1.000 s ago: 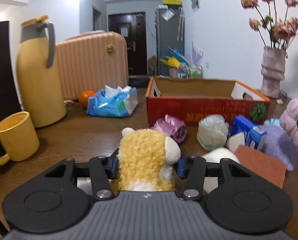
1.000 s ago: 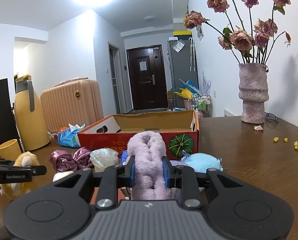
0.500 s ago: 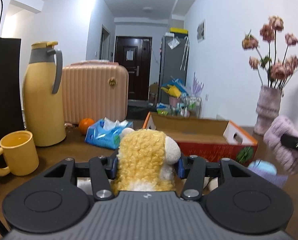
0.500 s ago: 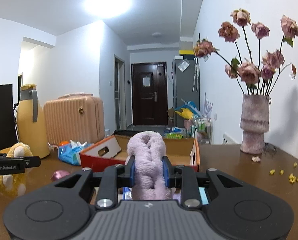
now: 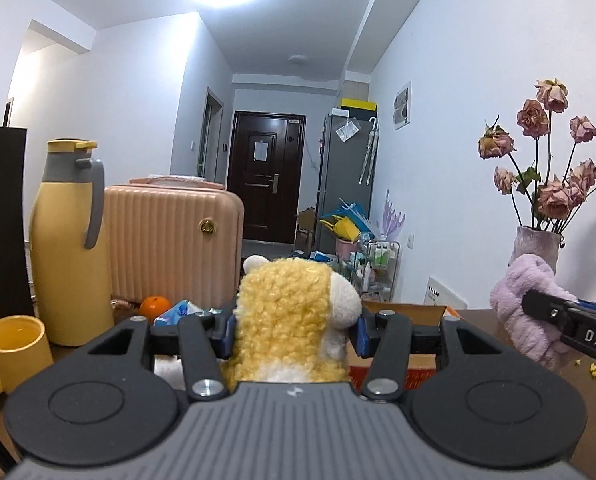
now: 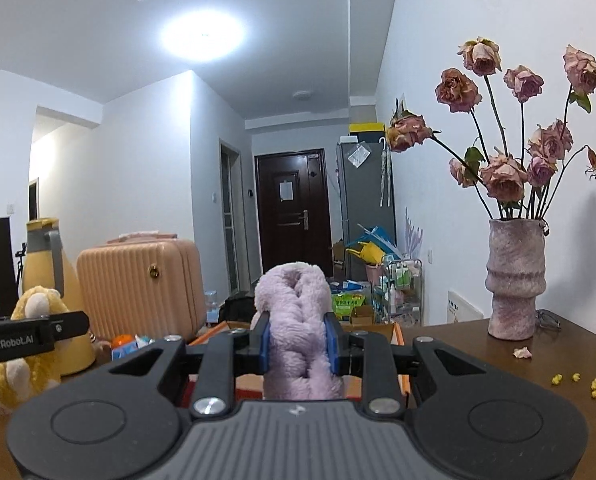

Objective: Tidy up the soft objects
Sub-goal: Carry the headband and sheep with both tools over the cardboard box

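My left gripper (image 5: 294, 332) is shut on a yellow curly plush toy (image 5: 288, 316) and holds it up in the air; the toy also shows at the left of the right wrist view (image 6: 30, 344). My right gripper (image 6: 298, 338) is shut on a twisted lilac plush piece (image 6: 296, 328), also lifted; it shows at the right of the left wrist view (image 5: 525, 304). The red and orange cardboard box (image 6: 397, 336) lies just beyond and below both grippers, mostly hidden behind them. The other soft things on the table are out of sight.
A yellow thermos (image 5: 68, 248) and yellow mug (image 5: 12, 348) stand at the left, with a pink suitcase (image 5: 174, 248), an orange (image 5: 156, 306) and a blue tissue pack behind. A vase of dried roses (image 6: 515, 276) stands on the right of the brown table (image 6: 537, 380).
Both grippers have risen from the table with their plush items, and the views tilted upward. The box and the pile of soft things dropped out of sight below.
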A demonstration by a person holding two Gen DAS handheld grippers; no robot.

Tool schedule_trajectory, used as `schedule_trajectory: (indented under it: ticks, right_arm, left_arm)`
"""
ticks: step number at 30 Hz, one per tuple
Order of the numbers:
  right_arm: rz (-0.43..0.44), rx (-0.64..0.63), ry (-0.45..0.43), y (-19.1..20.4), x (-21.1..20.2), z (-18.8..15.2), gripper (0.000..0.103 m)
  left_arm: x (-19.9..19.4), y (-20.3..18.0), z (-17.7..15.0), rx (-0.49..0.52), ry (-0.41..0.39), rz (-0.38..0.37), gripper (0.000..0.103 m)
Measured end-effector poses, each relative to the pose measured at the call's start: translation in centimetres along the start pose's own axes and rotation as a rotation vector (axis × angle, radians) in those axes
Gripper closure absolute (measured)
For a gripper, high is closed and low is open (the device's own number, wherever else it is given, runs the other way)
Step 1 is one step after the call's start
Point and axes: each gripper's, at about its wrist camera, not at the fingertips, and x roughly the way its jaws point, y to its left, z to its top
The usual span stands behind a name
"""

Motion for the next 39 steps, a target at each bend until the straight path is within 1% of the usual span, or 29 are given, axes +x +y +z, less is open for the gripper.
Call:
schedule_trajectory:
  ticks: [14, 23, 39]
  right_arm:
    - [-0.003, 0.007, -0.001, 0.0, 5.0, 1.6, 0.078]
    - [-0.011, 0.023, 0.028, -0.7, 7.9, 1.7, 0.078]
    - [-0.039, 0.0, 0.109, -1.3, 13.5, 1.3, 0.078]
  left_arm:
    - [4.3, -1.6, 1.4, -0.003, -0.026, 0.008, 0.051]
    - [7.6, -1.8, 1.4, 0.006, -0.006, 0.026, 0.051]
    - [13.3, -1.8, 1.0, 0.014, 0.049, 0.027, 0.051]
